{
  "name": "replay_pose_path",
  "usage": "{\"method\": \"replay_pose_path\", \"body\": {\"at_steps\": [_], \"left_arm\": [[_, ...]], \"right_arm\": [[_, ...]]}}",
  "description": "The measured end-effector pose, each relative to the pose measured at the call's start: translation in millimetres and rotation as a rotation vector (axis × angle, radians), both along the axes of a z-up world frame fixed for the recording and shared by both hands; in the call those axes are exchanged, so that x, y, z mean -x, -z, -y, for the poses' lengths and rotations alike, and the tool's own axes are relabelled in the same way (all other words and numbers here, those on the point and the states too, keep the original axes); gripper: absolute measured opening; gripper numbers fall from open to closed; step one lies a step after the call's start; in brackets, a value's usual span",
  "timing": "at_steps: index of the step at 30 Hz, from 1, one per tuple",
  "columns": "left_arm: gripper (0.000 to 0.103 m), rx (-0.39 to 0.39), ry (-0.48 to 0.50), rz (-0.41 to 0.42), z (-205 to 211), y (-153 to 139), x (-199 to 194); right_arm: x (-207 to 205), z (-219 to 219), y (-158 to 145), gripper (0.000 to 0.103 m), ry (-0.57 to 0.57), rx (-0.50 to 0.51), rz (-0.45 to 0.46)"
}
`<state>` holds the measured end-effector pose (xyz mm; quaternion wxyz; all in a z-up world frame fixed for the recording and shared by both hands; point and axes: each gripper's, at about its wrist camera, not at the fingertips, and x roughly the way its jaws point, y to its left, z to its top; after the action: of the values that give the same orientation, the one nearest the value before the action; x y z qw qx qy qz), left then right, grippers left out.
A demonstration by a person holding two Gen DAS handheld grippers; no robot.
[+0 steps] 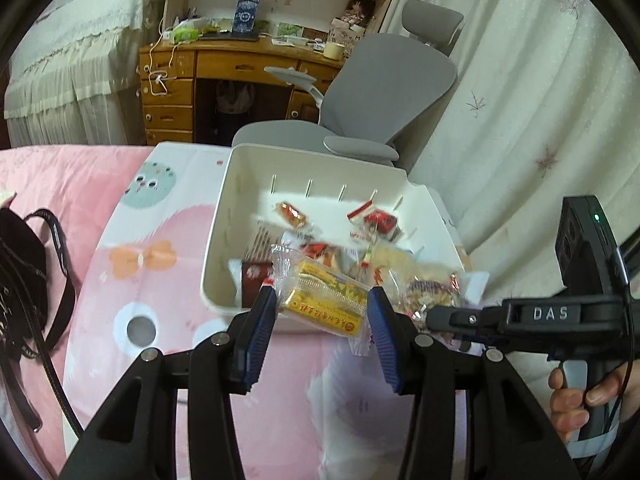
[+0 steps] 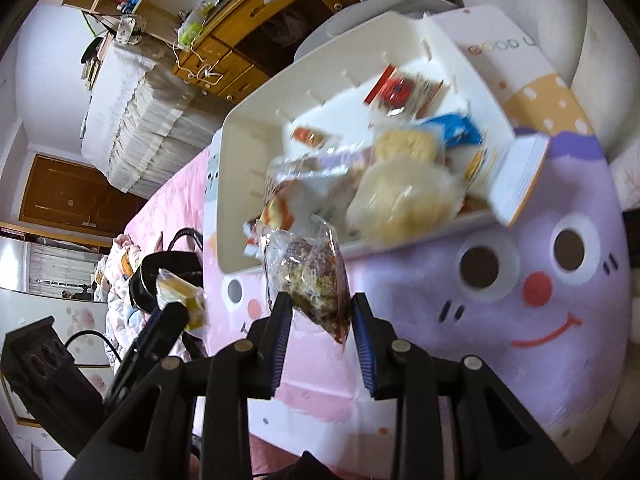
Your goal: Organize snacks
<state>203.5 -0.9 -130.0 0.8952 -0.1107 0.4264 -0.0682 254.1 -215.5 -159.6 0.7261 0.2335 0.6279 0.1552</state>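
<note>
Held between the blue pads of the left gripper: a yellow wrapped snack bar, lying crosswise, jaws closed on its two ends, just at the near rim of the white bin. Gripped likewise in the right gripper: a clear packet of mixed snack, pinched at its lower part and standing up between the fingers, in front of the bin's near wall. Seen from the left wrist, the right gripper reached in from the right, close beside the yellow bar, with the hand on its handle. Seen from the right wrist, the left gripper sat at the left with the yellow bar at its tip. Rested on a pink cartoon-printed sheet, the bin already carried several wrapped snacks, red packets toward the far wall, pale ones nearer. Blurred in both views, so no reading of wrappers. Lay to the left, well apart: a black strapped bag.
</note>
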Motion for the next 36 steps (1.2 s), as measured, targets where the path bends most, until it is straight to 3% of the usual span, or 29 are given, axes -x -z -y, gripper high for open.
{"method": "replay_pose_path", "body": {"at_steps": [13,21,25,36], "left_arm": [[0.046,-0.074,-0.014,-0.039,36.2,9.3,-68.3],[0.049,-0.079,-0.006,-0.098,52.6,18.6,-100.7],[0.060,-0.058,-0.034,-0.113,49.4,19.1,-106.8],[0.064,-0.030,-0.054,-0.204,33.7,21.7,-83.7]], "right_arm": [[-51.3,37.6,18.6,0.031,0.031,-0.047,-0.014],[-79.6,36.9,21.0,0.031,0.001,-0.039,0.071],[-85.7,40.0,22.1,0.033,-0.009,-0.042,0.089],[-70.0,40.2,12.2,0.052,-0.049,-0.023,0.109]]}}
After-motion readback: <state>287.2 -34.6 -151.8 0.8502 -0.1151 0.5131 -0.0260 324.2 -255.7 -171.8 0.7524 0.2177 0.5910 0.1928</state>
